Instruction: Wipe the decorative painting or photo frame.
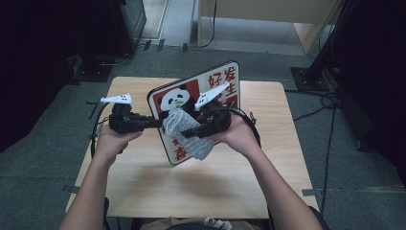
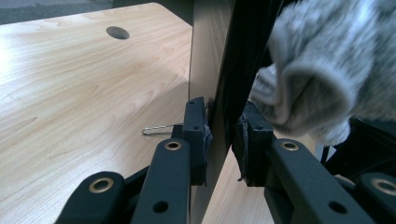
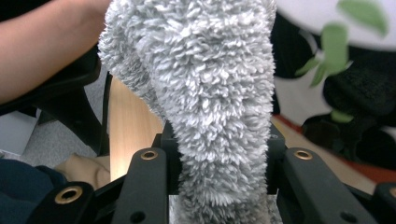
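Note:
A white sign board (image 1: 225, 79) with a panda picture and red characters stands tilted above the wooden table (image 1: 268, 158). My left gripper (image 1: 155, 122) is shut on the board's left edge. In the left gripper view the jaws (image 2: 224, 135) pinch the thin board (image 2: 210, 60) edge-on. My right gripper (image 1: 184, 134) is shut on a grey fluffy cloth (image 1: 201, 148), which lies against the board's printed face. In the right gripper view the cloth (image 3: 205, 84) bulges up between the jaws (image 3: 219, 154), and the blurred panda print (image 3: 327, 28) lies behind it.
A thin wire clip (image 2: 159, 129) lies on the table (image 2: 70, 93) near a round cable hole (image 2: 117, 32). Black stands and cables (image 1: 325, 100) surround the table on the grey floor. The person's left forearm (image 3: 46, 46) crosses behind the cloth.

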